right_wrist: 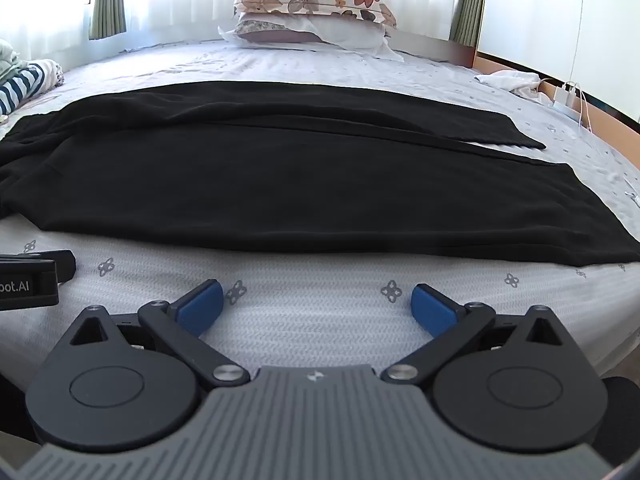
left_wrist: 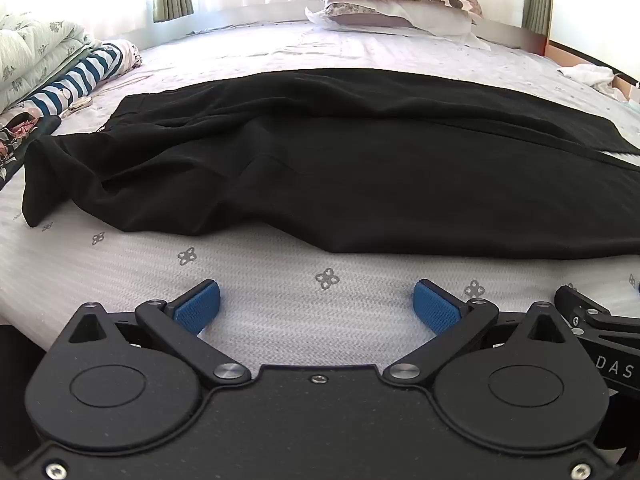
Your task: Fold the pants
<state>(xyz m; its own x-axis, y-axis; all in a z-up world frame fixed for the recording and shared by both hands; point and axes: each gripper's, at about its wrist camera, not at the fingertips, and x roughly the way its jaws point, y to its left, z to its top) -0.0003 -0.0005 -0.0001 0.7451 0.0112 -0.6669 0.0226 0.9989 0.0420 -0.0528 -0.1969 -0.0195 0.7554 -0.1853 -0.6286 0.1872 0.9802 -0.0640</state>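
Lying across the bed [left_wrist: 280, 320], the black pants [left_wrist: 360, 184] stretch lengthwise along its near edge, waistband rumpled toward the left side and the two legs running right, the far leg's hem [right_wrist: 516, 136] set back from the near one. Both claws hover over bare sheet just short of the near edge of the cloth: the left claw [left_wrist: 316, 304] stands wide open with nothing between its blue pads [left_wrist: 198, 308], and the right claw [right_wrist: 316, 304] is likewise spread wide and empty. The step in hand looks like the first grasp, with no fold yet made. To do it well, each claw should probably take the near leg's edge, left near the bunched waist and right near the hem, pinching a single layer, then carry it evenly over the far leg so the seams meet. The crumpled waistband [left_wrist: 80, 160] would best be smoothed first.
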